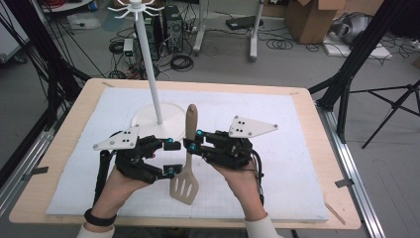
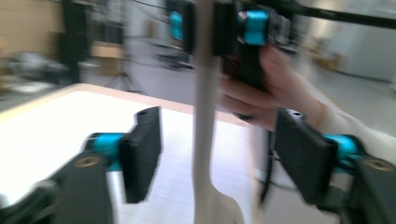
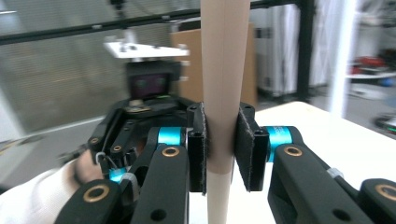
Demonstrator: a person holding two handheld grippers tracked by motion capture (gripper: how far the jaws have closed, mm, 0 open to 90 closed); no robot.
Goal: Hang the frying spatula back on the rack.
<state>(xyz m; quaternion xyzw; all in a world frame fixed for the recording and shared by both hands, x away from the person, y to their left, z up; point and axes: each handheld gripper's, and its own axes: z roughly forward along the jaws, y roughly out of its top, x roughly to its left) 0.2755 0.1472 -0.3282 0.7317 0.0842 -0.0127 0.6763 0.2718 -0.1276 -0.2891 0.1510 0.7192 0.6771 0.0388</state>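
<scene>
The beige slotted plastic spatula [image 1: 187, 163], light and stiff, sits clenched at mid-handle between the right gripper [image 1: 190, 144] fingers [image 3: 247, 149], while the left gripper [image 1: 170, 157] fingers [image 2: 142, 151] stand released either side of its handle.

The high view looks forward and down from above the person's side, taking in the whole table [image 1: 317, 163] and the upright spatula [image 1: 187, 158] at its middle. The left gripper view sits close beside the spatula [image 2: 205, 121], facing across it toward the other hand. The right gripper view looks back at the spatula [image 3: 223, 84] from the opposite side, closer still.
</scene>
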